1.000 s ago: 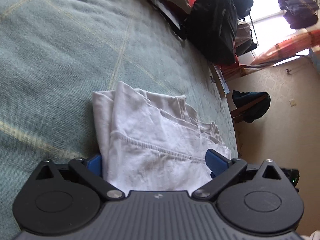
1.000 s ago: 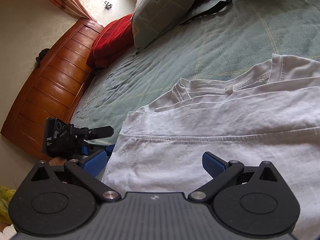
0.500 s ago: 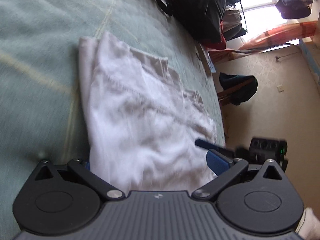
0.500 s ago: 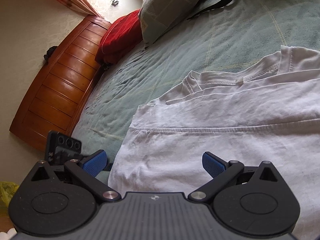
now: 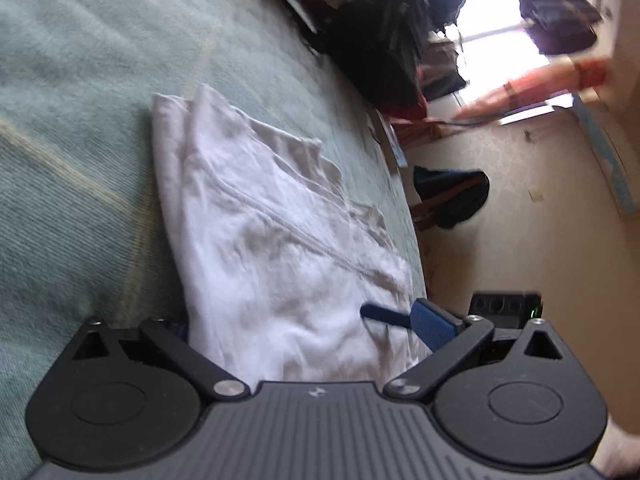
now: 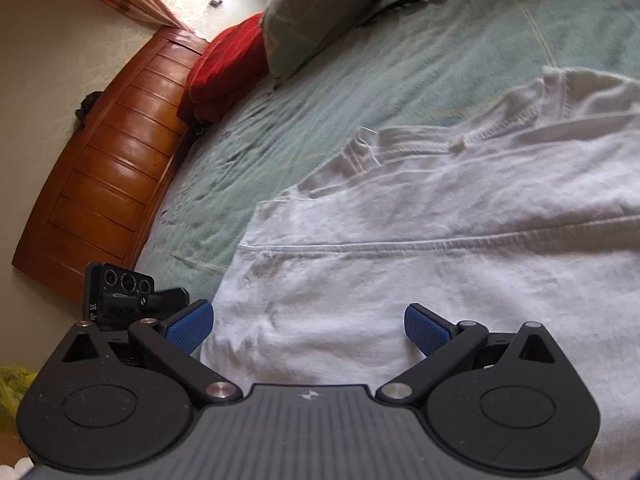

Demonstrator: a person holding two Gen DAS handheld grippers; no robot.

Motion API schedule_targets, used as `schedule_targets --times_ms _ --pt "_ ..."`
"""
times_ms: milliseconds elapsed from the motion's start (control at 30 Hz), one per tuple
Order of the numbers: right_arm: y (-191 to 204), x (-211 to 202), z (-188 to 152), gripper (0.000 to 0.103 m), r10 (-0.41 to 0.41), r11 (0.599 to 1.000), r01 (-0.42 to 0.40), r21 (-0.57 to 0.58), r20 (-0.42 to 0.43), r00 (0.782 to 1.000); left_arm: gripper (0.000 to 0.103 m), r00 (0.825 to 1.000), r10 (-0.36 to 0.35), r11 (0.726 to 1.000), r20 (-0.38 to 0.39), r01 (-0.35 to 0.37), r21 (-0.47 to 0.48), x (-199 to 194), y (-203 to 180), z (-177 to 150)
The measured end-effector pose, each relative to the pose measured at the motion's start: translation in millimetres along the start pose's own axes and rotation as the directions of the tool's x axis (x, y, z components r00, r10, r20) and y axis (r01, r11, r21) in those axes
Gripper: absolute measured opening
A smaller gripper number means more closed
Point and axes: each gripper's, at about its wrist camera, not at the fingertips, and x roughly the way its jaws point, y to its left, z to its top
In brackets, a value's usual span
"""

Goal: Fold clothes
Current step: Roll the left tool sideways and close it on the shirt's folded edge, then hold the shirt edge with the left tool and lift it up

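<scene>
Left wrist view
My left gripper (image 5: 304, 326): spread wide, grasping nothing; the left blue pad is mostly hidden under the cloth edge, and the right pad (image 5: 434, 322) sits at lower right.
White T-shirt (image 5: 276, 240): folded, lying on the green bedspread (image 5: 72, 80), running from the frame's centre down to my gripper.
Other gripper: its blue finger (image 5: 384, 314) lies over the shirt's lower right edge; its black body (image 5: 506, 306) is beyond the bed edge.
Black bag (image 5: 380, 36): top centre, at the bed's far side.
Dark garment on a chair (image 5: 452, 192): right of centre, on the floor side.

Right wrist view
My right gripper (image 6: 308, 326): released, fingers wide apart above the shirt's near edge, closed on nothing.
White T-shirt (image 6: 440, 248): fills the centre and right; collar toward upper right.
Left gripper's body (image 6: 120, 292): lower left, just beside the shirt's corner.
Grey pillow (image 6: 320, 8) and red pillow (image 6: 224, 64): top centre, against the wooden headboard (image 6: 100, 184) at left.
</scene>
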Motion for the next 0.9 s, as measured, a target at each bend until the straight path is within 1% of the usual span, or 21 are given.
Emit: schedule_targets --times_ms 67,100,167,200,233,267,333,367,433,500,600,633,733,833,900 --pt "-4 2 -1 0.103 -0.002 1.0 0.002 0.016 -0.003 1.0 0.073 0.999 0.036 0.999 -0.003 -0.036 -0.006 2 3 7" --pt "-5 1 0 0.103 0.002 1.0 -0.002 0.019 -0.002 1.0 0.067 0.999 0.049 0.999 -0.001 -0.049 -0.014 2 6 9" --pt "-5 0 0 0.103 0.013 1.0 -0.013 0.024 0.001 1.0 0.045 0.998 0.054 0.998 0.008 -0.054 -0.034 1 14 9" --pt "-5 -1 1 0.103 0.018 1.0 -0.018 0.026 0.002 1.0 0.037 0.998 0.058 0.997 0.013 -0.058 -0.046 1 19 7" --pt "-5 -2 1 0.103 0.023 0.999 -0.023 0.028 0.004 1.0 0.026 0.998 0.064 0.996 0.016 -0.063 -0.062 0 23 6" --pt "-6 -3 1 0.103 0.028 0.999 -0.028 0.031 0.005 1.0 0.026 0.998 0.063 0.996 0.014 -0.062 -0.067 1 25 5" --pt "-6 -5 2 0.103 0.038 0.999 -0.038 0.036 0.008 0.999 0.025 0.998 0.065 0.997 -0.007 -0.065 -0.033 5 22 4" --pt "-6 -6 2 0.103 0.043 0.998 -0.044 0.038 0.01 0.999 0.02 0.996 0.092 0.996 -0.014 -0.092 -0.016 8 20 4" --pt "-7 -7 3 0.103 0.053 0.998 -0.054 0.043 0.013 0.998 0.014 0.991 0.129 0.992 -0.024 -0.129 -0.014 12 18 7" --pt "-3 -7 4 0.103 0.08 0.995 -0.081 0.055 0.013 0.997 0.014 0.989 0.145 0.989 -0.022 -0.145 -0.003 14 14 6" --pt "6 -4 3 0.103 0.092 0.994 -0.091 0.059 0.0 0.996 0.014 0.986 0.168 0.985 -0.01 -0.168 0.026 14 9 4" --pt "9 -1 3 0.103 0.079 0.995 -0.079 0.061 -0.008 0.997 0.014 0.985 0.17 0.985 -0.007 -0.17 0.031 14 8 3" --pt "14 5 -2 0.103 0.006 0.997 -0.003 0.076 -0.041 0.999 0.014 0.984 0.177 0.983 0.002 -0.177 0.05 14 7 1" --pt "13 10 -10 0.103 -0.016 0.994 0.023 0.104 -0.067 0.998 0.014 0.983 0.181 0.981 0.008 -0.181 0.066 13 5 0" --pt "13 13 -6 0.103 -0.039 0.994 0.045 0.103 -0.055 0.998 0.014 0.983 0.181 0.981 0.009 -0.181 0.072 12 6 0"
